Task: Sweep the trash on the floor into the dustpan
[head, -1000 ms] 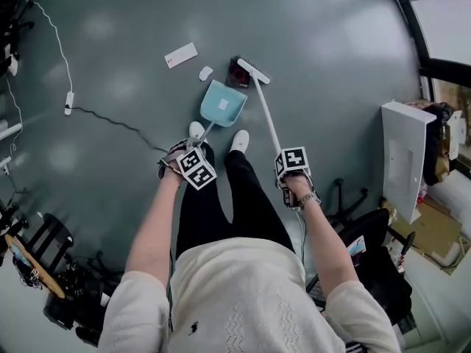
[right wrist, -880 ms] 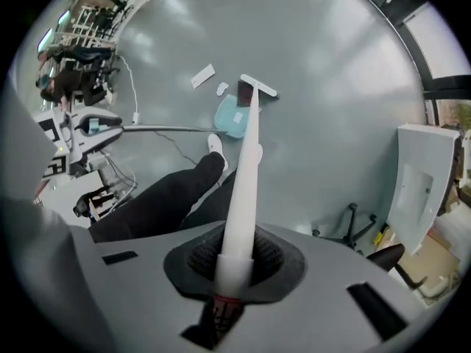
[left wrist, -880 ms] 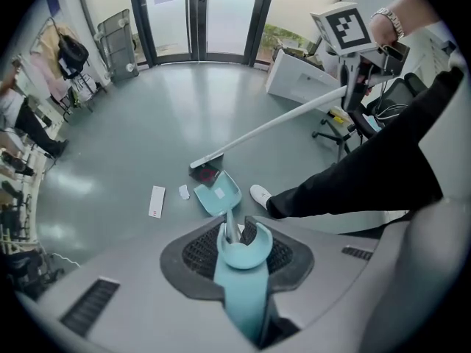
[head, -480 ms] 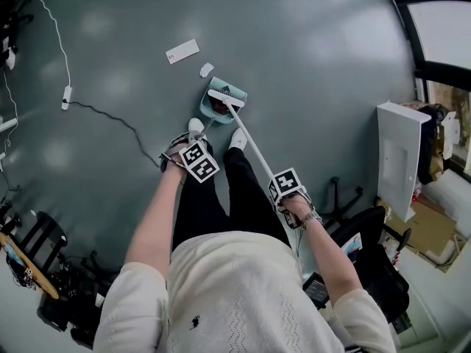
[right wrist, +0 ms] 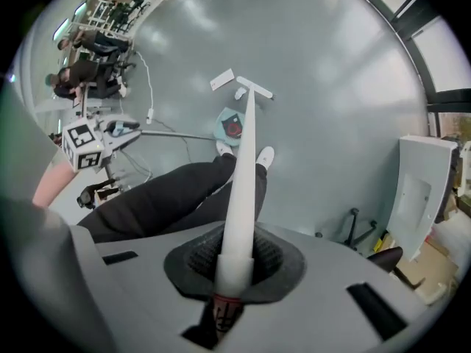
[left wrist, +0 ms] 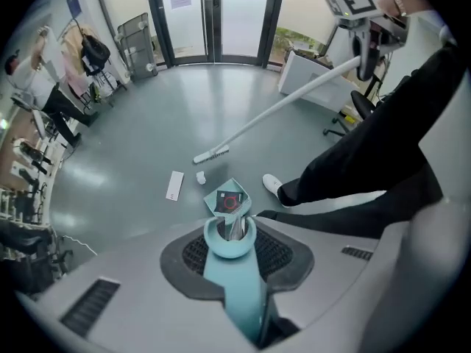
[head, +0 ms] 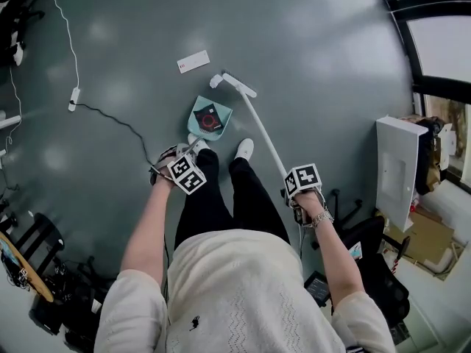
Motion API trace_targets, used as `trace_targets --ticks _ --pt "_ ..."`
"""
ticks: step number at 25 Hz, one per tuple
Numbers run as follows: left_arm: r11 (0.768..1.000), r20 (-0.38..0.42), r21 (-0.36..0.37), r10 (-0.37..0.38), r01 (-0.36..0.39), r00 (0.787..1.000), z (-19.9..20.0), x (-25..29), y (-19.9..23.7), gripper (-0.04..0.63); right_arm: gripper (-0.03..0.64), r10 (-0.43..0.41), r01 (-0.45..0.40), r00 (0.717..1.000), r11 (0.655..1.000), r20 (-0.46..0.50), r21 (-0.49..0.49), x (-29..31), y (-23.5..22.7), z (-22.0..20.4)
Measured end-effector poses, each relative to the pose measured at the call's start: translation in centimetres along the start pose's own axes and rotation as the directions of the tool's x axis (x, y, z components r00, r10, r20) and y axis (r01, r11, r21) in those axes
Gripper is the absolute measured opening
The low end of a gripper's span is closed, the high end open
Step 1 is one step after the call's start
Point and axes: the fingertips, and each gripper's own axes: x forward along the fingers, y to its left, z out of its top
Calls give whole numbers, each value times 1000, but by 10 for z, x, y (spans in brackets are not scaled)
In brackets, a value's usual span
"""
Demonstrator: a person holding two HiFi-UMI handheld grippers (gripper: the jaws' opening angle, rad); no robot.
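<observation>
- Clamps with the left gripper (left wrist: pixel 234 252) on the long teal plastic handle (left wrist: pixel 237 293), jaws pressed against both its sides, the handle running straight out between them.
- At the far end of that handle: the teal plastic dustpan (head: pixel 197 125), low by the grey-green floor (head: pixel 316 57), just ahead of the person's white shoes (head: pixel 244 149), wide mouth facing away from the person.
- Inside the pan, well out from the left fingers: a dark square wrapper with a red ring (head: pixel 210 118), lying flat near the middle.
- Grips with the right gripper (right wrist: pixel 234 271) around the top end of the white broom stick (right wrist: pixel 244 175), jaws closed on it, the stick slanting down and forward past the right leg.
- At the stick's lower end: the flat white broom head (head: pixel 240 84), down at the floor just beyond the dustpan's mouth and apart from it.
- Just beside the broom head's left end: a small crumpled white scrap (head: pixel 215 81), outside the pan.
- Farther out on the floor, near the scrap: a white rectangular card (head: pixel 193 62), apart from both broom and dustpan.
</observation>
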Motion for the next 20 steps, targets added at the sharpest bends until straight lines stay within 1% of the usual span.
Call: trace_targets --ticks 3,6,9,11,13,15,17,20 --pt "1000 -13 -24 14 -14 1000 -28 -6 23 92 48 -49 47 998 999 43 27 -5 7 46" --pt "999 -24 -33 21 -22 999 -43 -8 44 92 49 -89 86 994 995 62 49 -6 15 86" --pt "1000 -32 26 11 -10 999 -49 -6 60 92 49 -78 74 995 994 56 80 0 29 109" --pt "999 -26 51 2 0 1000 -53 -3 73 92 49 -68 64 997 994 41 92 8 44 116" --pt "999 -15 52 -9 9 1000 -57 -1 86 92 49 -65 64 998 994 10 88 20 64 113" --pt "999 -5 43 -19 19 1000 -62 0 95 92 49 -69 71 997 996 -39 62 35 83 100" --pt "999 2 41 -25 25 1000 -65 0 99 92 49 -82 84 993 996 -90 14 47 99 78" --pt "999 4 40 -28 28 1000 -72 1 104 92 49 -112 102 985 992 -135 -74 58 116 49"
